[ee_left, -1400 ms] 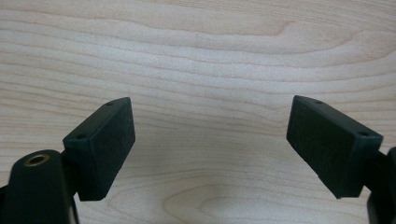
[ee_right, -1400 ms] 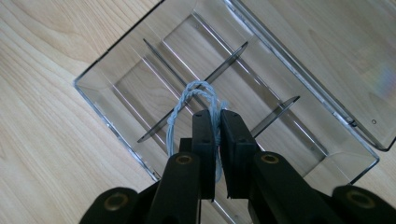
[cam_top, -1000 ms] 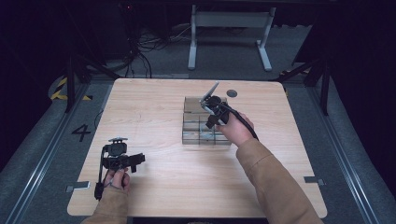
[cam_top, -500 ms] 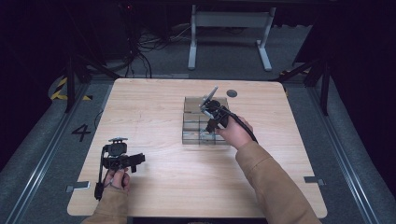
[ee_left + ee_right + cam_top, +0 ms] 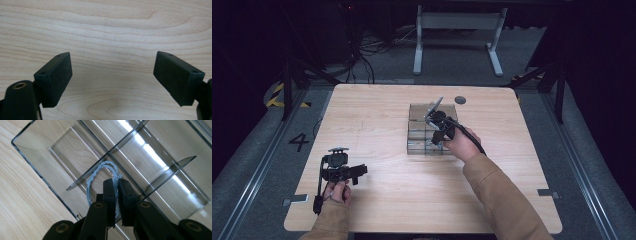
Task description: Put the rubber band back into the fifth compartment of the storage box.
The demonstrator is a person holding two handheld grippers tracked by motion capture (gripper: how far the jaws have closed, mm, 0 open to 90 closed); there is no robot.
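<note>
Between right gripper (image 5: 116,192) pads, cord (image 5: 100,173) half-hidden

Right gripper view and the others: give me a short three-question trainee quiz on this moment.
1. True or false: the right hand-held gripper is shut on a twisted pale-blue cord.
2. What does the cord hang over? A) bare table B) clear divided box C) black tray
3. How do the left hand-held gripper's jaws stand?

Key: 1 true. 2 B. 3 wide apart, with nothing between them, over the wooden table.
</note>
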